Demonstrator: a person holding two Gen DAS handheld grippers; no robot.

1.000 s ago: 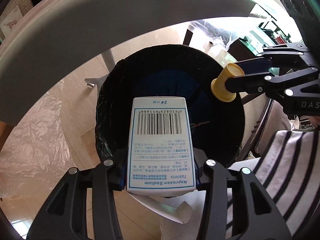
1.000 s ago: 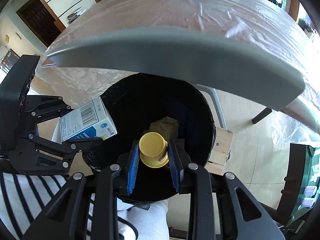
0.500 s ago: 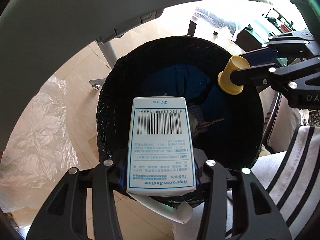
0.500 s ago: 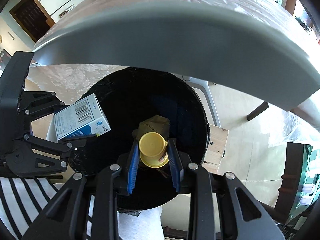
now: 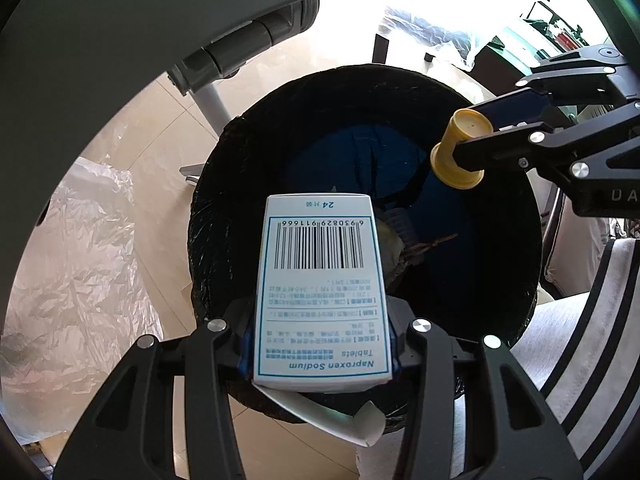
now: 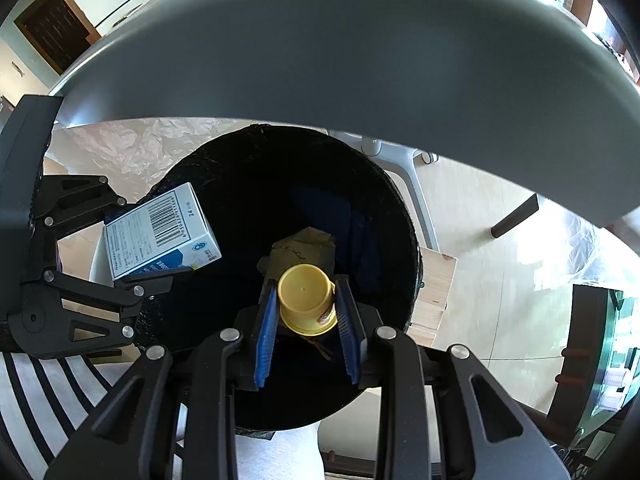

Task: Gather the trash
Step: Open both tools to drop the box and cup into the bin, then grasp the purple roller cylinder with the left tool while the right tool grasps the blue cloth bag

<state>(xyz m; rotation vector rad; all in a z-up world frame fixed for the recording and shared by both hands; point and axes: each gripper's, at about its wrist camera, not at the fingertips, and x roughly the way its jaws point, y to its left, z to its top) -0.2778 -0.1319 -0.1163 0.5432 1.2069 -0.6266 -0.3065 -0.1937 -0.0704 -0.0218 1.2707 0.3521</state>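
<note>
My left gripper (image 5: 320,340) is shut on a white and blue tablet box (image 5: 320,296) with a barcode, held over the near rim of a black-lined trash bin (image 5: 224,184). My right gripper (image 6: 306,320) is shut on a small yellow cup (image 6: 306,298), held over the same bin (image 6: 384,200). The cup (image 5: 460,152) and right gripper (image 5: 500,136) show at the bin's right rim in the left wrist view. The box (image 6: 160,232) and left gripper (image 6: 160,264) show at the bin's left rim in the right wrist view. Crumpled brown paper (image 6: 308,248) lies inside the bin.
The grey table edge (image 6: 360,64) arches above the bin, with its leg (image 5: 208,96) behind. Clear plastic sheeting (image 5: 72,248) covers the floor at left. A wooden block (image 6: 434,288) stands right of the bin. A person's striped clothing (image 5: 600,328) is close by.
Both grippers have sunk below the table edge and closer to the bin, which now fills more of both views. Each holds its item as before.
</note>
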